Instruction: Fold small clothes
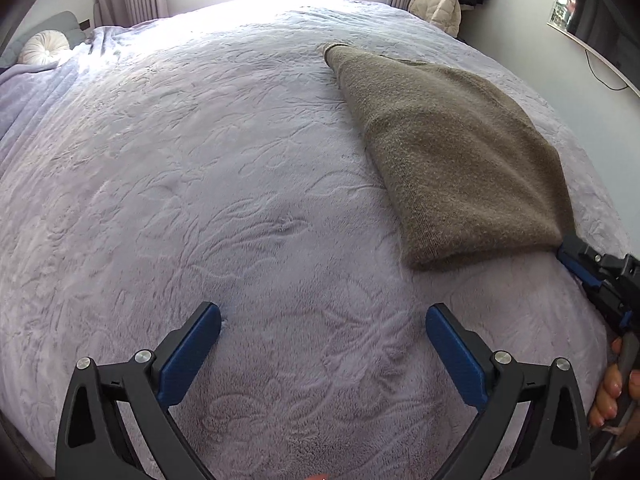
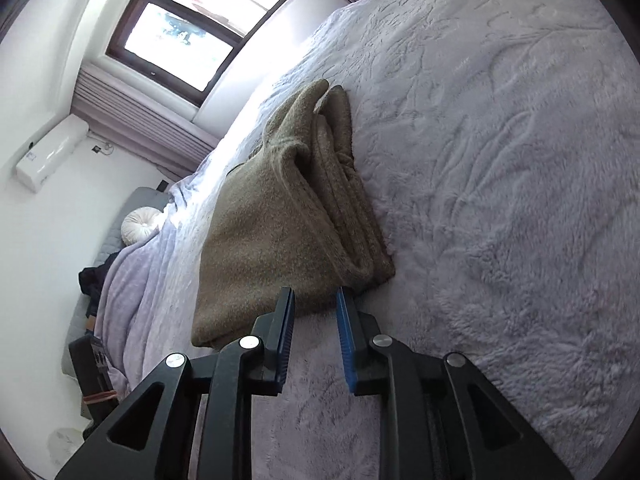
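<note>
Nearest in the left wrist view, our left gripper (image 1: pixel 323 322) hangs with its jaws spread wide and nothing between them, over bare bedspread (image 1: pixel 200 184). To the right and a little farther lies the task garment, a brown knit sweater (image 1: pixel 452 152), already doubled into a thick wedge on the right part of the bed. In the right wrist view our right gripper (image 2: pixel 316 300) sits at the sweater's near corner, jaws narrowly apart; we see cloth at the tips but no pad pressing it, so we read this tool as released, not clamped. We judge the sweater soft, limp and light, fuzzy enough not to slip, with stacked layers (image 2: pixel 344 184) that could slide apart if lifted by one layer only. The best hold looks to be the folded near edge, pinching all layers together. The bedspread is plush lilac with an embossed leaf pattern. Farther off, a round white cushion (image 1: pixel 44 51) and the window (image 2: pixel 192 28).
</note>
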### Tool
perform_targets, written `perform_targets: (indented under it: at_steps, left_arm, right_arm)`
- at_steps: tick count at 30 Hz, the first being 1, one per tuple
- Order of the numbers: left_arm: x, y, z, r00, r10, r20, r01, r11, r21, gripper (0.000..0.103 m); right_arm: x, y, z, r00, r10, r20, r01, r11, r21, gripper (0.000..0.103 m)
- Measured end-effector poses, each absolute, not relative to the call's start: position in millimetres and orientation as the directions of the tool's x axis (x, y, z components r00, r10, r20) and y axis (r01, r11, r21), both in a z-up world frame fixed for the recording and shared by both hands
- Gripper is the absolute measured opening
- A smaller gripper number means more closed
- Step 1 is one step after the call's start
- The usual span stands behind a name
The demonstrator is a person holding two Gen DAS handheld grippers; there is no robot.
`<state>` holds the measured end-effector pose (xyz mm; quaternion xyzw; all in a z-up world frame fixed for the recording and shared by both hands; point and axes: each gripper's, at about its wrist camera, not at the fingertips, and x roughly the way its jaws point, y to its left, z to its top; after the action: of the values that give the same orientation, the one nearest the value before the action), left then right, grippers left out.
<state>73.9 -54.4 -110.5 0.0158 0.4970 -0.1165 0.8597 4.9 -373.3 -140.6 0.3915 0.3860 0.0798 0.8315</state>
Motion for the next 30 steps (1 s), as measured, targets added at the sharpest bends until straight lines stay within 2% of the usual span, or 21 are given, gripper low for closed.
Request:
perform_targets:
  at_steps: [8, 15, 25, 26, 28, 29, 30]
  left_arm:
    - [73.4, -55.4, -117.8, 0.462, -0.176, -0.869, 0.246, 0.967, -0.065, 0.103]
    - [70.2, -54.0, -123.9, 0.474, -0.182, -0.862, 0.245, 0.967, -0.07, 0.103]
    - [70.2, -51.8, -127.3, 0.48, -0.203, -0.854, 0.262, 0.962, -0.081, 0.103]
    - [69.9, -52.1, -127.3, 0.481, -0.201, -0.853, 0.264, 0.961, -0.078, 0.103]
    - [69.3, -51.6, -127.5, 0.482, -0.201, -0.853, 0.27, 0.96, -0.074, 0.103]
    - [69.5, -51.1, -127.6, 0.481, -0.202, -0.853, 0.271, 0.96, -0.075, 0.103]
    - [69.7, -50.9, -127.6, 0.479, -0.203, -0.854, 0.272, 0.959, -0.076, 0.103]
  right_arm:
    - [-2.2, -361.2, -145.1, 0.725, 0.378, -0.576, 0.119, 0.755, 0.645, 0.024]
    - [-7.6, -364.8, -143.4, 0.739, 0.401, -0.541, 0.092, 0.736, 0.671, 0.028]
    - [-7.9, -365.1, -140.5, 0.734, 0.407, -0.544, 0.091, 0.734, 0.673, 0.03]
    - [-7.0, -364.5, -138.9, 0.727, 0.408, -0.552, 0.099, 0.734, 0.672, 0.032]
    - [-6.0, -362.2, -131.0, 0.71, 0.428, -0.559, 0.091, 0.732, 0.675, 0.045]
    - [-6.6, -360.4, -126.4, 0.704, 0.44, -0.557, 0.078, 0.733, 0.676, 0.058]
    - [-7.7, -358.2, -121.4, 0.697, 0.45, -0.559, 0.064, 0.737, 0.673, 0.064]
